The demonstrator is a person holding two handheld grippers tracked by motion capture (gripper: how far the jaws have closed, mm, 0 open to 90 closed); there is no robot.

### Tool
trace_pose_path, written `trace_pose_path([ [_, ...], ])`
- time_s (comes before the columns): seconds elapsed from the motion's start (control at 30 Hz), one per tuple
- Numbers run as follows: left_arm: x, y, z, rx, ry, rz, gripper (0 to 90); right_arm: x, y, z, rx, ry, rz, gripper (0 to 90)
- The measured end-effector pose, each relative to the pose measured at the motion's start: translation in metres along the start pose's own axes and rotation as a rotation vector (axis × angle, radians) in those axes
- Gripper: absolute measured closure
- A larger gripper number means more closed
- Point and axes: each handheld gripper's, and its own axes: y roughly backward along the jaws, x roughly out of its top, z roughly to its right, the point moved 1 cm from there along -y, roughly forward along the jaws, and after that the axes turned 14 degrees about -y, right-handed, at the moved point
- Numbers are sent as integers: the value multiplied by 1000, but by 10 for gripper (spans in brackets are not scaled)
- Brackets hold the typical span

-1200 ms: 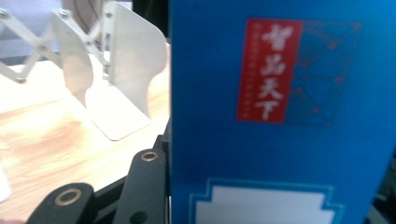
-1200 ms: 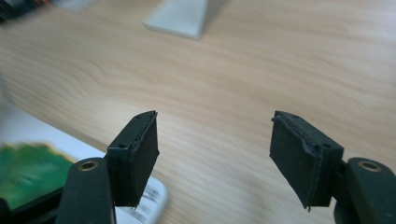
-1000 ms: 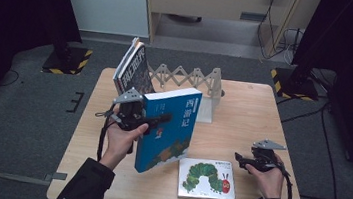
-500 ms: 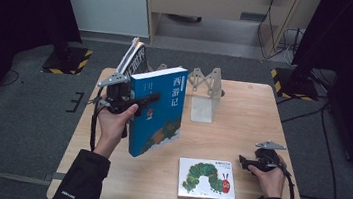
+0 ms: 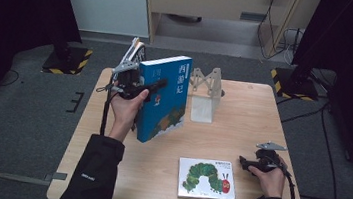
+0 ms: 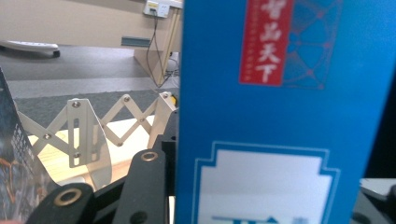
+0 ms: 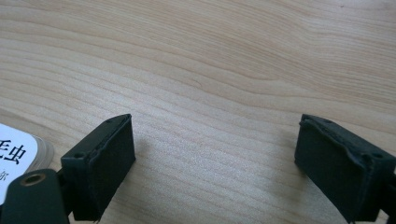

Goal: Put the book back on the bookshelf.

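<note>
A thick blue book (image 5: pixel 164 98) is held upright above the table with my left gripper (image 5: pixel 158 85) shut on its spine edge. In the left gripper view its blue cover (image 6: pixel 280 116) stands close between the black jaws. A flat caterpillar picture book (image 5: pixel 206 178) lies near the front edge. Just right of it, my right gripper (image 5: pixel 244 162) rests low on the wood. Its jaws (image 7: pixel 215 154) have just been opening and stand wide apart with bare table between them. A corner of the picture book (image 7: pixel 16 158) shows at the left.
A white accordion book rack (image 5: pixel 206 83) stands at the back middle of the wooden table (image 5: pixel 253 113), also seen behind the jaws as the rack (image 6: pixel 84 135). A dark book (image 5: pixel 137 52) leans at the back left, behind the left hand.
The left hand has raised the blue book more upright and carried it back and left. The right gripper's jaws have spread wider beside the picture book.
</note>
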Motion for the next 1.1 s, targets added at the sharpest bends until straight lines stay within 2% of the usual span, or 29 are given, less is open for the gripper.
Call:
trace_pose_path([
  [0.17, 1, -14, -3, 39, -1, 6, 600, -4, -3, 2, 17, 7, 49, 69],
  [0.37, 2, -29, -9, 66, 11, 2, 602, -4, -4, 2, 17, 7, 52, 68],
  [0.5, 4, -43, -10, 111, -33, -17, 601, -4, -4, 2, 17, 8, 52, 68],
  [0.57, 3, -48, -10, 122, -40, -23, 600, -4, -4, 2, 17, 8, 52, 68],
  [0.73, -1, -64, -16, 122, -13, -28, 600, -4, -4, 2, 18, 8, 52, 67],
  [0.8, -2, -70, -17, 124, -12, -43, 601, -4, -4, 2, 18, 7, 51, 66],
  [0.87, -2, -75, -17, 130, -29, -58, 602, -4, -4, 2, 19, 8, 51, 65],
  [0.93, -4, -80, -18, 141, -36, -57, 600, -4, -4, 2, 21, 8, 52, 65],
  [1.1, -5, -88, -26, 165, -4, -35, 601, -4, -4, 2, 21, 9, 51, 64],
])
